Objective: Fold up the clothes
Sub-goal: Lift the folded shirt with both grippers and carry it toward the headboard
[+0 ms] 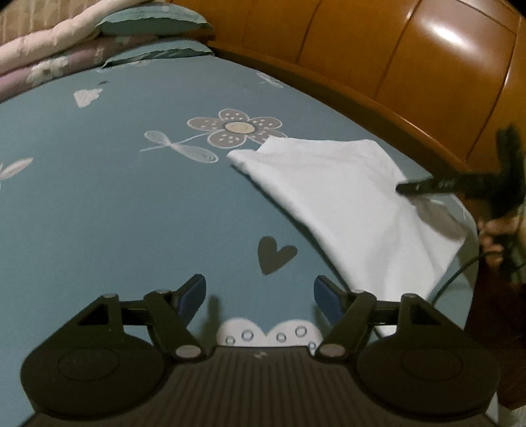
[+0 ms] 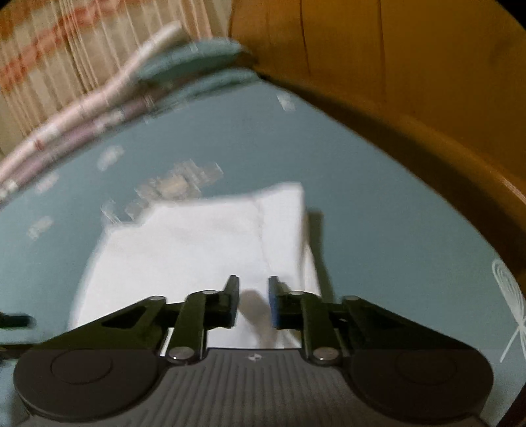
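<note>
A folded white garment (image 1: 355, 203) lies flat on the teal bedsheet (image 1: 115, 203), to the right in the left wrist view. My left gripper (image 1: 259, 295) is open and empty, low over the sheet, left of the garment. My right gripper (image 2: 253, 302) is open with a narrow gap and hovers over the near part of the white garment (image 2: 197, 249); nothing is between its fingers. That view is blurred. In the left wrist view the right gripper (image 1: 427, 187) reaches over the garment's right side.
A wooden headboard (image 1: 394, 65) curves along the far right of the bed. Teal pillows (image 1: 154, 23) and a folded pink floral quilt (image 1: 49, 56) are stacked at the far left. A curtain (image 2: 65, 49) hangs behind them.
</note>
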{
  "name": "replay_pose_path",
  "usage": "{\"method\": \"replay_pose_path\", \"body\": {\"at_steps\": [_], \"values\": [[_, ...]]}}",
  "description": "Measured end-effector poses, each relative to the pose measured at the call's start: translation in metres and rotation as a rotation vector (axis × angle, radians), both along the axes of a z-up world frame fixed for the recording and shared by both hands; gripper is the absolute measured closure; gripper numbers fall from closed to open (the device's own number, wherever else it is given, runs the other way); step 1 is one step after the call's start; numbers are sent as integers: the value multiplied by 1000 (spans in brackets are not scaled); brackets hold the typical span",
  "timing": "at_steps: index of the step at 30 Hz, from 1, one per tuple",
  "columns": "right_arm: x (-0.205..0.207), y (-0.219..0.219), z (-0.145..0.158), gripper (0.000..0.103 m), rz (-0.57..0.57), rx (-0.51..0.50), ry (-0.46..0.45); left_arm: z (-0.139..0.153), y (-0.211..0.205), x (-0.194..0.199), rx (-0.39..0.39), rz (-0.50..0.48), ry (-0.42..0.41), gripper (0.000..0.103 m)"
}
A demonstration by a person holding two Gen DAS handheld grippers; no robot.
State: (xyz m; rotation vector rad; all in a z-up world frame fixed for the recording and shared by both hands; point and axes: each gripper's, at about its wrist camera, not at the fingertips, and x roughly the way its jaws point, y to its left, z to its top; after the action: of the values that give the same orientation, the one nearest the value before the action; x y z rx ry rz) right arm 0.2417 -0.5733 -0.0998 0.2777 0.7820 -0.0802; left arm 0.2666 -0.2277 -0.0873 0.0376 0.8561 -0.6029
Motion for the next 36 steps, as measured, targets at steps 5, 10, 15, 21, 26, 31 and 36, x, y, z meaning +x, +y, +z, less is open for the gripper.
{"method": "replay_pose_path", "body": {"at_steps": [5,10,15,21,26,31,36], "values": [[-26,-2,16,93,-35,24,-41,-2,7,-7,34,8,-24,27],[-52,2,13,94,-27,22,-8,1,12,-15,21,1,-32,26],[-66,7,17,90,-62,3,12,6,21,-25,29,12,-51,26],[-71,69,29,89,137,31,-7,16,35,-44,36,44,-78,22],[-74,106,8,88,187,-4,79,21,47,-61,48,54,-100,21],[-87,122,9,84,181,-48,120,23,57,-73,66,59,-121,20],[-83,145,28,81,218,-68,75,24,65,-77,50,64,-124,20]]}}
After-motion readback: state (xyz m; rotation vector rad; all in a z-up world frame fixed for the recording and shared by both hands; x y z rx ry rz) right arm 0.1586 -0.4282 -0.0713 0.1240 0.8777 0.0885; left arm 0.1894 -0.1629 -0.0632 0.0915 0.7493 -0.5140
